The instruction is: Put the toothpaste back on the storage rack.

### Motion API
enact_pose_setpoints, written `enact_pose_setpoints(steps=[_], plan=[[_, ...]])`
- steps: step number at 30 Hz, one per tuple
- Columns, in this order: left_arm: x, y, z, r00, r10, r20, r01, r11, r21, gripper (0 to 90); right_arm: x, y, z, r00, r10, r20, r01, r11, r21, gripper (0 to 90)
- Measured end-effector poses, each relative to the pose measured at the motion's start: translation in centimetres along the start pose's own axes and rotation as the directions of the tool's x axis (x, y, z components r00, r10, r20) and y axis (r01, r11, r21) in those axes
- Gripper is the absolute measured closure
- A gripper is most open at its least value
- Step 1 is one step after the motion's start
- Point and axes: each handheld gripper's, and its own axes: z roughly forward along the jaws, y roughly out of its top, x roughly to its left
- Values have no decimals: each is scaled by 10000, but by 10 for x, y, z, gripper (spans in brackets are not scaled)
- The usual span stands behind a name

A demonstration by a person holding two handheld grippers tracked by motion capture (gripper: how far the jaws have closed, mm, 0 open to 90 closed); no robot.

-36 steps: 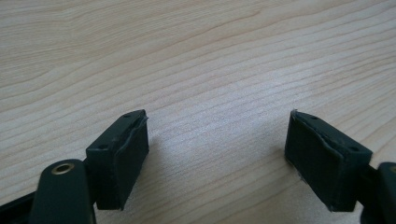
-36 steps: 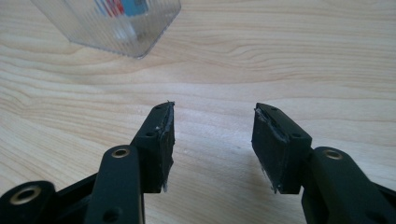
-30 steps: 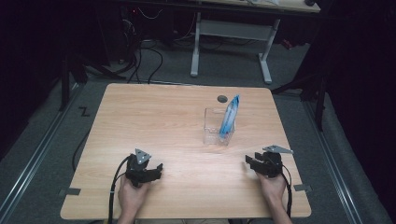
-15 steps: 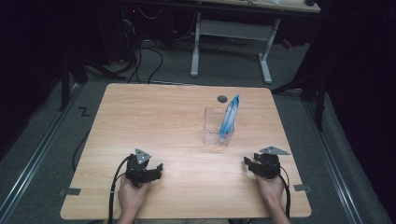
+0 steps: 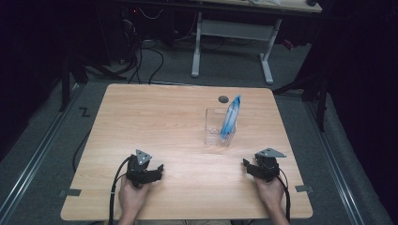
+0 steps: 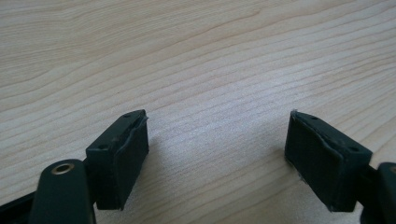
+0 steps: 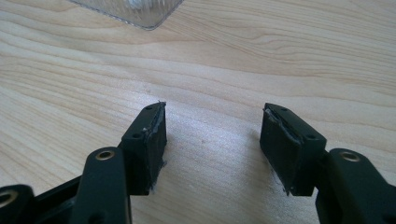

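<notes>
A clear plastic box (image 5: 218, 128) stands right of the table's middle, with a blue packet (image 5: 230, 116) leaning upright in it. A corner of the clear box (image 7: 133, 10) shows at the top of the right gripper view. My left gripper (image 5: 158, 170) rests near the front left of the table, held by a hand, its jaws open over bare wood (image 6: 217, 140). My right gripper (image 5: 246, 165) sits at the front right, open as well, with nothing between its fingers (image 7: 212, 140). Both grippers are well short of the box.
A small dark round disc (image 5: 223, 99) sits in the tabletop near the far edge, behind the box. The wooden table (image 5: 155, 122) has bare room on its left half. A desk frame (image 5: 232, 33) and cables (image 5: 145, 47) lie on the floor beyond.
The right gripper has shifted slightly to the left and toward the front edge. The left gripper has stayed in place.
</notes>
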Motion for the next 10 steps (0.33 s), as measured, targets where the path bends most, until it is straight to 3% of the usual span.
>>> enact_pose_setpoints(steps=[10], plan=[[0,0,0,10000,9,-13,-9,10000,2,220,0,0,0,10000,-32,-23,32,10000,7,394]])
